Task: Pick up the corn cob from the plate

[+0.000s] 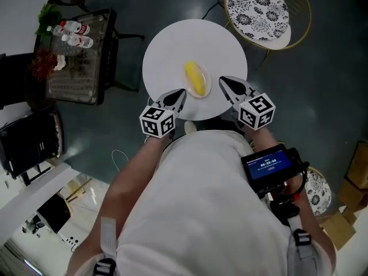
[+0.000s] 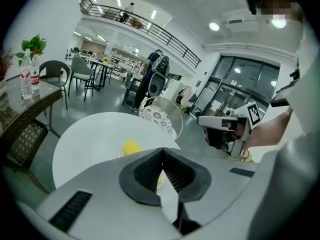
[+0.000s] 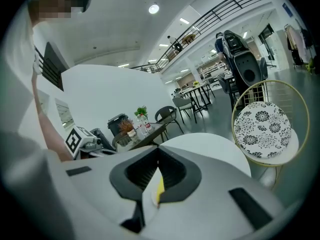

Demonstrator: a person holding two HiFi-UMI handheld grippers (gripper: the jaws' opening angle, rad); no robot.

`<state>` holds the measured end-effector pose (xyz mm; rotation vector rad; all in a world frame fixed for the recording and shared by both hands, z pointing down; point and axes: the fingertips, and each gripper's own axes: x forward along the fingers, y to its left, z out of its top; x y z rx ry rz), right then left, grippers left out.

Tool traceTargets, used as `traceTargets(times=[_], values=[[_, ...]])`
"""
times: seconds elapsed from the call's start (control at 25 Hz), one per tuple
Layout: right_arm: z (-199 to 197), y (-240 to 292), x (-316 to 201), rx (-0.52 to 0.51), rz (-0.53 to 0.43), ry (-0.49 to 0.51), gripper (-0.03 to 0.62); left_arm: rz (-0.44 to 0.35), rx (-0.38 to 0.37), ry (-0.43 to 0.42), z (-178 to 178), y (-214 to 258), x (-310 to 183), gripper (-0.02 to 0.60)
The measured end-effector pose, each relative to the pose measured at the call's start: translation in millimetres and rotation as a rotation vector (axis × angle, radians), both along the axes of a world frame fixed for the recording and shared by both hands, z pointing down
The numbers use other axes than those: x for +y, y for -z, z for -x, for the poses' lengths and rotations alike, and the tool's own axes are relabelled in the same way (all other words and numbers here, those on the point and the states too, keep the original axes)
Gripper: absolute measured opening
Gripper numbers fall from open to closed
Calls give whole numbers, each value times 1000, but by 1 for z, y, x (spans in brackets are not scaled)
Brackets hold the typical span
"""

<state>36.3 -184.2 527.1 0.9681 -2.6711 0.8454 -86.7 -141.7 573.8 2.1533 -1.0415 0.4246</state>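
A yellow corn cob (image 1: 195,78) lies on a small plate (image 1: 208,86) near the front of a round white table (image 1: 172,45). My left gripper (image 1: 182,92) points at the plate from the lower left, a short way off, with its jaws shut and empty. From the lower right my right gripper (image 1: 222,80) comes close to the plate's rim, and its jaws look shut and empty too. In the left gripper view the cob (image 2: 131,146) shows just beyond the closed tips (image 2: 162,150). The right gripper view shows only a yellow sliver (image 3: 159,189) behind its jaws (image 3: 159,149).
A round stool with a black-and-white flower pattern (image 1: 257,7) stands beyond the table at the right. A glass side table (image 1: 77,62) with bottles and plants is at the left. A second patterned stool (image 1: 317,191) and cardboard boxes (image 1: 345,211) are at the lower right.
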Motion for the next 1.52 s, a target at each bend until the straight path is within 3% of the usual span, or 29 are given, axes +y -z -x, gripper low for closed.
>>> traceTargets(times=[0.52, 0.92, 1.32, 1.52], values=[[6, -1, 9, -15, 46, 14, 8, 146, -93, 15, 2, -25, 10, 7], [-14, -37, -17, -38, 96, 26, 6, 309, -96, 102, -18, -80, -14, 8], [-23, -55, -28, -59, 125, 22, 8, 388, -100, 186, -22, -98, -32, 11], [-25, -55, -30, -65, 128, 15, 8, 423, -95, 217, -20, -101, -37, 82]])
